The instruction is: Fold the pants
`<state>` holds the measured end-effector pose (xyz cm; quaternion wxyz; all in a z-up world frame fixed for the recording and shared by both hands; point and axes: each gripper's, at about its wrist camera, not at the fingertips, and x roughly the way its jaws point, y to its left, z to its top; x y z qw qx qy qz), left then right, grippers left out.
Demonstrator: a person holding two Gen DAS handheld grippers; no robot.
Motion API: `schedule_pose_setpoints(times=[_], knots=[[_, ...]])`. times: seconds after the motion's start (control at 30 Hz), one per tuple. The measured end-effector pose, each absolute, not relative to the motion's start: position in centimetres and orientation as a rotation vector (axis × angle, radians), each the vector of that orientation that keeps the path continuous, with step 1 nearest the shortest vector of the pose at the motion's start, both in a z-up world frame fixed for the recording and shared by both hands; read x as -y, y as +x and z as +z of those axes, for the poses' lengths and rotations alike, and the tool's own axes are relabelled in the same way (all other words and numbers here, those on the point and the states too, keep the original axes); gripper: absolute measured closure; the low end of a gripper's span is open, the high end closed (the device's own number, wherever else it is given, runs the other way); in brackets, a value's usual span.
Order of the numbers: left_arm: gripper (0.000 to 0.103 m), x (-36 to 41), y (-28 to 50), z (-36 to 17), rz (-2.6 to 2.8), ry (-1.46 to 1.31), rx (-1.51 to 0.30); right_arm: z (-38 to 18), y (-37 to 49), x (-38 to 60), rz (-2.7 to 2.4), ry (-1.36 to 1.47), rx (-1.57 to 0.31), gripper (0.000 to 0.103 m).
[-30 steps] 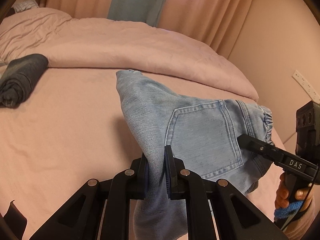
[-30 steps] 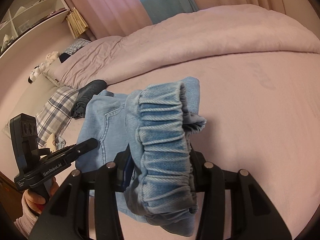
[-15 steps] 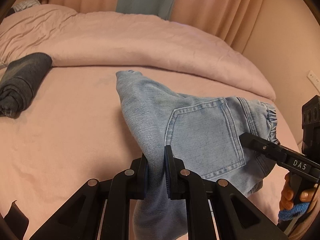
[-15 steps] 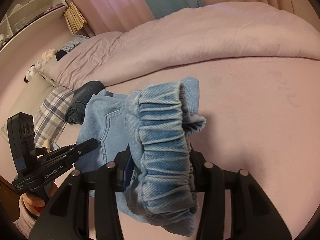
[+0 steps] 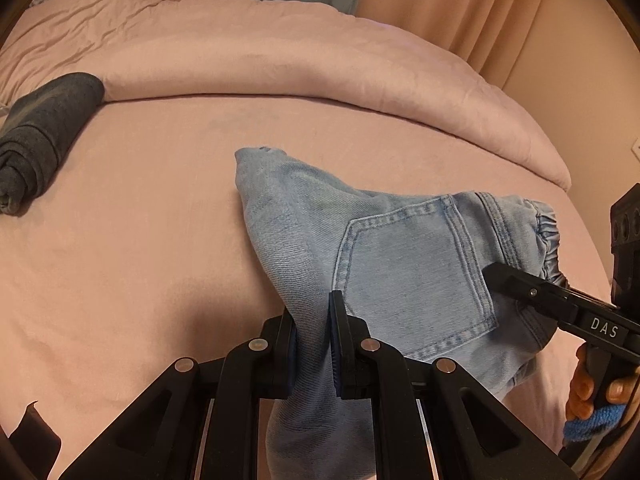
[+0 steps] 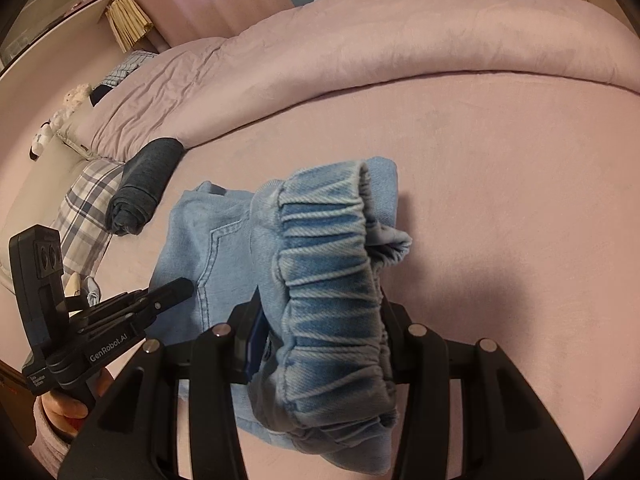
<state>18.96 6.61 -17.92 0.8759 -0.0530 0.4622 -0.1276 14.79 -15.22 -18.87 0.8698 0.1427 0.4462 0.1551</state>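
Since earlier: both claws carry the light-blue jeans [image 5: 400, 264] lower toward the pink bed sheet [image 5: 140, 240].
Left wrist view: my left gripper [image 5: 312, 340] is clamped on a folded denim edge; soft, floppy cloth drapes rightward.
Right wrist view: my right gripper [image 6: 320, 340] pinches the elastic waistband [image 6: 324, 264], the thickest, surest hold.

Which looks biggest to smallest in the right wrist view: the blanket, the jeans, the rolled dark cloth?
1. Blanket, the largest.
2. Jeans, though enlarged by closeness to the camera, clamped in the right gripper.
3. Rolled dark cloth, the smallest.
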Motion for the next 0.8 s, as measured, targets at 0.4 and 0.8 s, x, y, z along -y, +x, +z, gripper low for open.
schedule_pose_setpoints(times=[0.4,0.8], knots=[[0.085,-6.6,19.1,-18.4,-0.233,-0.077,-0.972,-20.0,15.5,15.3,0.299,0.293,-0.979,0.052],[0.053,-7.7,17.5,-15.2,-0.132,-0.025,-0.888,-16.9,13.4,16.6,0.173,0.153,-0.911,0.037]])
